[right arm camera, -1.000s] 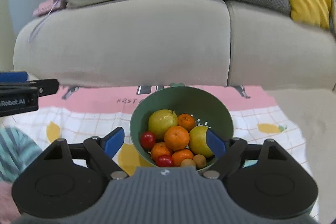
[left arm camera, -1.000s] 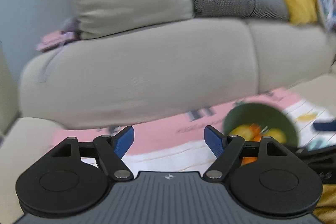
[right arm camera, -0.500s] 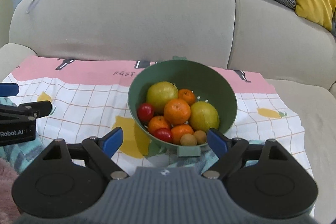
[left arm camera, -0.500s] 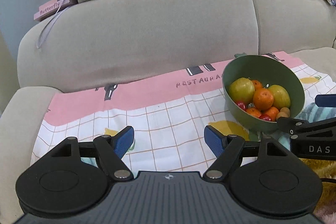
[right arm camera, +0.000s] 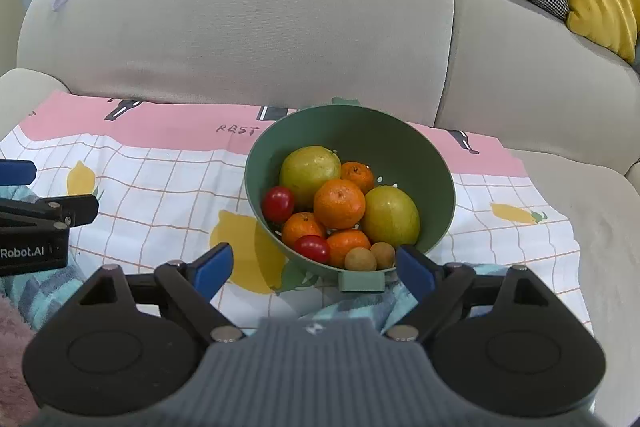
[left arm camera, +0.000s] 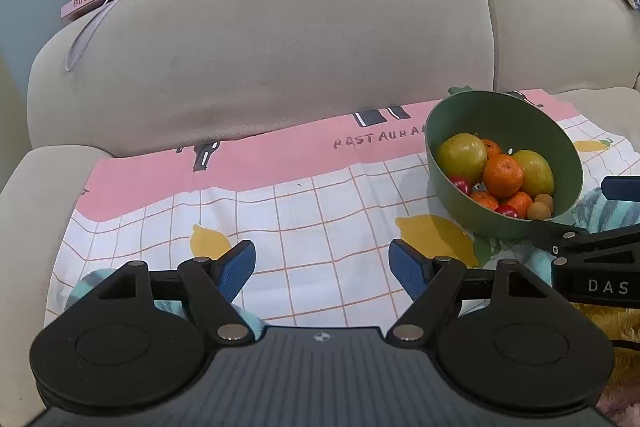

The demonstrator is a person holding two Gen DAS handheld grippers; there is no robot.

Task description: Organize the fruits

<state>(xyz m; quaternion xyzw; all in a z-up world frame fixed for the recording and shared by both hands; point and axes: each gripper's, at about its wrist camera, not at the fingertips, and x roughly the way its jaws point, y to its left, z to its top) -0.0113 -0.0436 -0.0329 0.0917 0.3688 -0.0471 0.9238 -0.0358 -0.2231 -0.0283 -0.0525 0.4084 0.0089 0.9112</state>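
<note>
Both views swung down since a second ago: then mostly sofa, now cloth and bowl sharp in view; grippers seem settling toward fruit.
Left gripper (left arm camera: 322, 265) spread, empty, over cloth (left arm camera: 304, 211).
Right gripper (right arm camera: 314, 267) spread, empty, just before bowl (right arm camera: 360, 125).
Bowl tilted on cloth, holding all visible fruit: mandarins (right arm camera: 339, 203), two yellow-green fruits, red and brown small ones.
Sofa (right arm camera: 248, 31) behind.

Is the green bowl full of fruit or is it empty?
Full. The green bowl holds a pile: oranges, two yellow-green fruits, red ones and small brown ones.
</note>
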